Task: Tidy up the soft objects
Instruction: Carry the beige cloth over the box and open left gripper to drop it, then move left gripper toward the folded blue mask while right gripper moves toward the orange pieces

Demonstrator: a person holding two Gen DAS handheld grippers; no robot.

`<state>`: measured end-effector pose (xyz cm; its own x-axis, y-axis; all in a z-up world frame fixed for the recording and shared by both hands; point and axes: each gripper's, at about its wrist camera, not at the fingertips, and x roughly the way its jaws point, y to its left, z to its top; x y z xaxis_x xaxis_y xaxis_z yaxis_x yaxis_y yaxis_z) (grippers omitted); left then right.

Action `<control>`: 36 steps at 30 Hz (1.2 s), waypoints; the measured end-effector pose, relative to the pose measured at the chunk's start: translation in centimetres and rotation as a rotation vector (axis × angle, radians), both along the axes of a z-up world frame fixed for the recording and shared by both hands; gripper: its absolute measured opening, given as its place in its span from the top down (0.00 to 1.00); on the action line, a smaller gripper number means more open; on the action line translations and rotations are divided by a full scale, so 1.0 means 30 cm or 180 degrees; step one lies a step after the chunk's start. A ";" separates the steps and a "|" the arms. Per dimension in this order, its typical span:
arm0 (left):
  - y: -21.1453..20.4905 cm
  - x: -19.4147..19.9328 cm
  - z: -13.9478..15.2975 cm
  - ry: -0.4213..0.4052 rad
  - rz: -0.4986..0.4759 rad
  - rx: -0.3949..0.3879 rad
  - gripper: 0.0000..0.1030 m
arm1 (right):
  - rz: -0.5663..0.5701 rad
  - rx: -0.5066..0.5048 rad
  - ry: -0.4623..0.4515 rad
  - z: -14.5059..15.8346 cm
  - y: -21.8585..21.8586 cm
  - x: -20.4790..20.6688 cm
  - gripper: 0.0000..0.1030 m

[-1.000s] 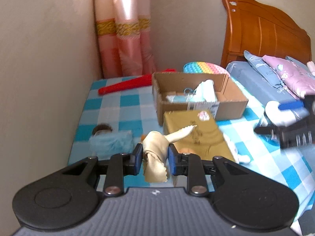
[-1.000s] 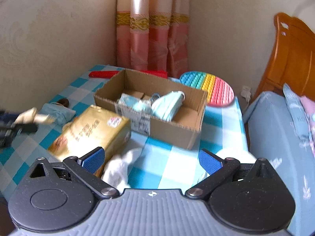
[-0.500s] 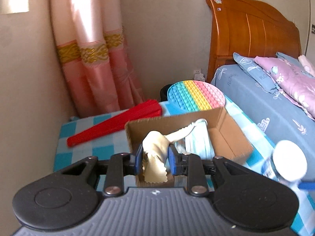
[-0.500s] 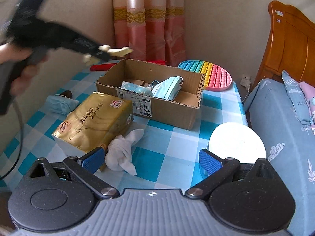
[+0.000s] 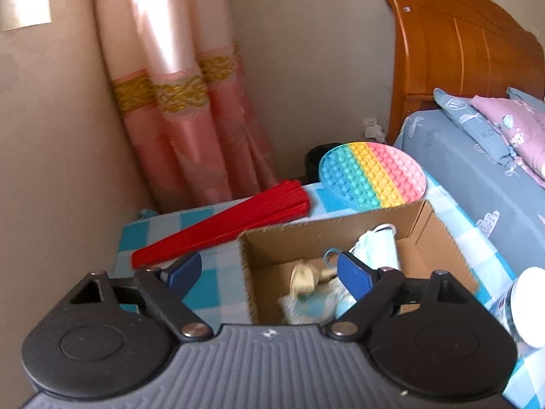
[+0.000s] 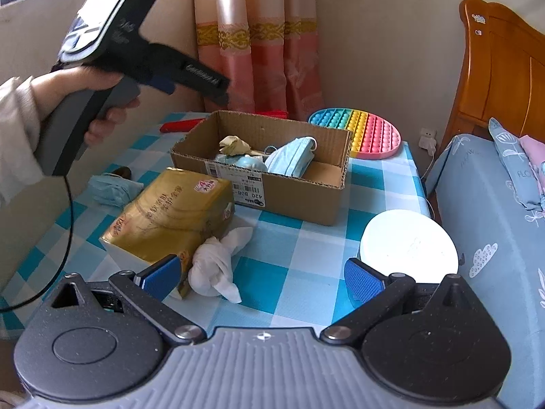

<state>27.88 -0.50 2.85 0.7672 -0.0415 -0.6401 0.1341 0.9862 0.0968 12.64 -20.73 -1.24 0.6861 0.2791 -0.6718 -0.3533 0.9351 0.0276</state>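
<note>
My left gripper (image 5: 269, 271) hangs over the near-left corner of the cardboard box (image 5: 262, 248), its jaws opening and nothing pressed between them. The beige cloth (image 5: 303, 279) lies loose in the box beside blue face masks (image 5: 378, 248). From the right wrist view the box (image 6: 299, 191) holds the beige cloth (image 6: 235, 145) and a mask (image 6: 289, 158), and the left gripper (image 6: 218, 92) hovers above its left end in a person's hand. My right gripper (image 6: 262, 277) is open near the table's front, above a crumpled white tissue (image 6: 213, 262).
A gold tissue pack (image 6: 170, 214) lies left of the tissue, another blue mask (image 6: 114, 187) further left. A white lid (image 6: 408, 245) sits at right. A red folded fan (image 5: 221, 226) and rainbow pop mat (image 5: 373, 173) lie behind the box. A bed (image 6: 494, 221) borders the table's right.
The left gripper carried the beige cloth from the table's near side to over the box, then its jaws spread and the cloth dropped into the box. The right gripper barely moved.
</note>
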 end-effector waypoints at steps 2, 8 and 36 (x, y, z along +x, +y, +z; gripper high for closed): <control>0.020 -0.042 0.007 -0.0021 0.0049 0.0018 0.12 | 0.0021 0.0021 -0.0019 0.005 0.004 -0.014 0.00; 0.077 -0.184 0.004 -0.0065 0.0243 0.0059 0.12 | 0.0068 0.0069 -0.0093 0.024 0.014 -0.074 0.00; 0.278 -0.646 -0.273 0.0283 0.0776 -0.0291 0.12 | 0.0433 0.0263 -0.0192 0.044 0.057 -0.253 0.00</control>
<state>8.49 7.83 -5.35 0.7026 0.0767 -0.7075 -0.1043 0.9945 0.0042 5.06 -19.02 0.08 0.6767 0.4248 -0.6013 -0.4799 0.8739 0.0774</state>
